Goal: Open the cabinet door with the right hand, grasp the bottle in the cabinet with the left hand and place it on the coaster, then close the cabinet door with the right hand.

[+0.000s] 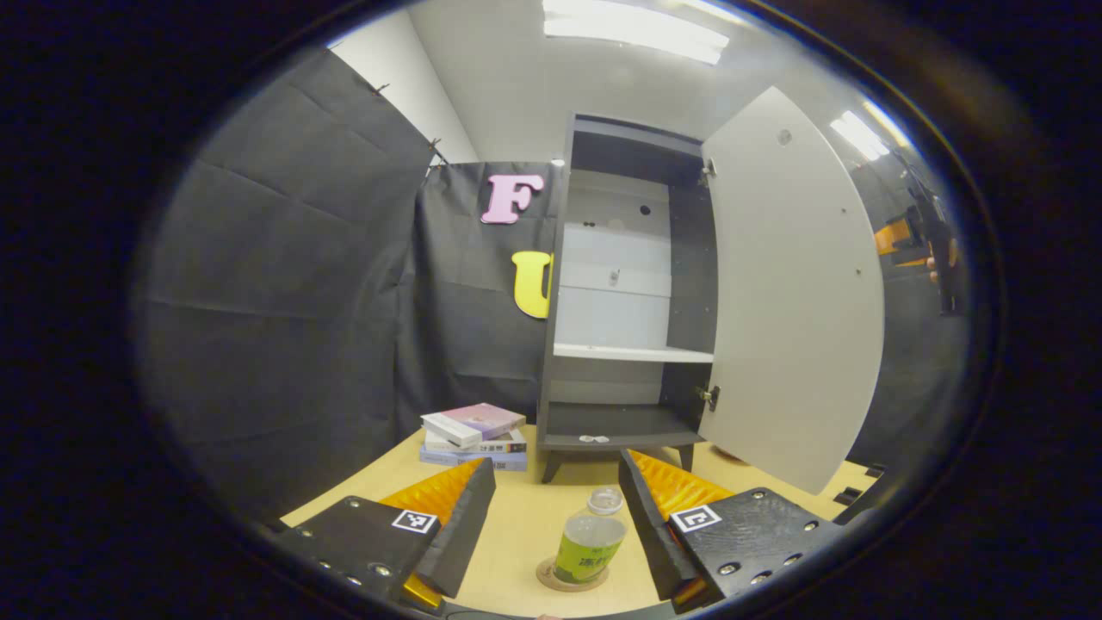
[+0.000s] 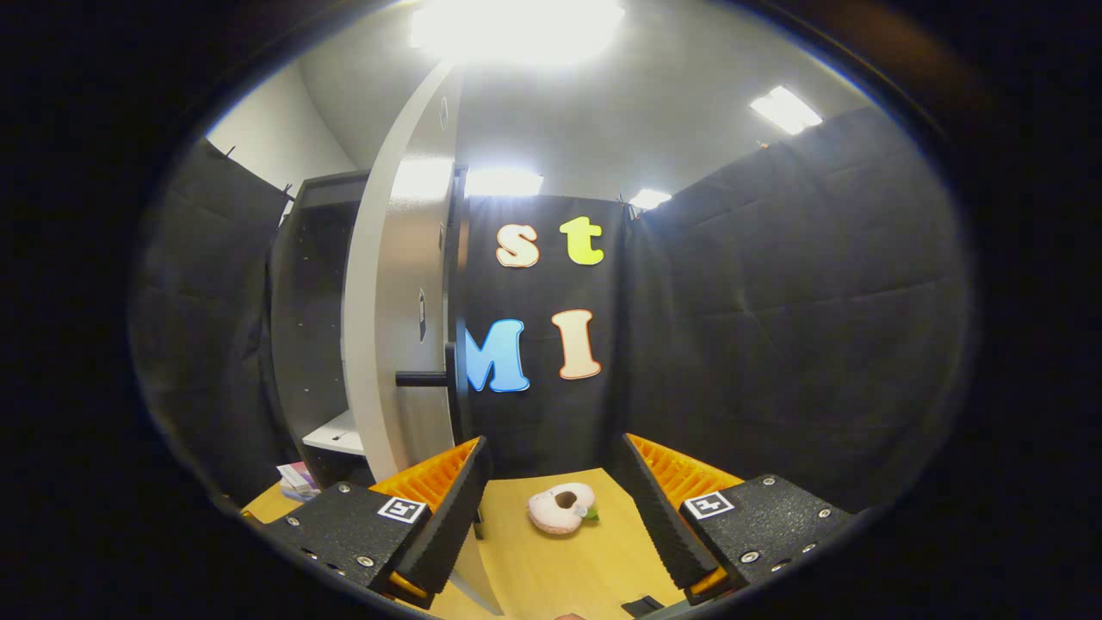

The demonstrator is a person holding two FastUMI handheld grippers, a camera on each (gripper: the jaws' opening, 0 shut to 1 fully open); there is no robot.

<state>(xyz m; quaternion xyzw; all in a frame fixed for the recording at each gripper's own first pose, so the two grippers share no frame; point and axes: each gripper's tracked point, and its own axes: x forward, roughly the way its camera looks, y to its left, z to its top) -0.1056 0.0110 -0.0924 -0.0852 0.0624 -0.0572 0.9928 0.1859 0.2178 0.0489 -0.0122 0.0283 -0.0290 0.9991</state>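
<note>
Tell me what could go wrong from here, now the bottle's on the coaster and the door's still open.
1. The left gripper has its jaws open on either side of the bottle, which stands on the coaster; a crooked retreat could tip it.
2. The cabinet door stands wide open, and the right gripper, open, sits beside its edge near the handle; a hard push might shake the cabinet.

I see the cabinet door (image 1: pixel 792 293) swung wide, its edge close before my right gripper (image 2: pixel 551 517) | bottle (image 1: pixel 591 542) stands between my left gripper (image 1: pixel 555 525) fingers, apart from both | stacked books (image 1: pixel 475 435) left of cabinet (image 1: pixel 628 284) | bare table (image 1: pixel 534 508) ahead.
</note>
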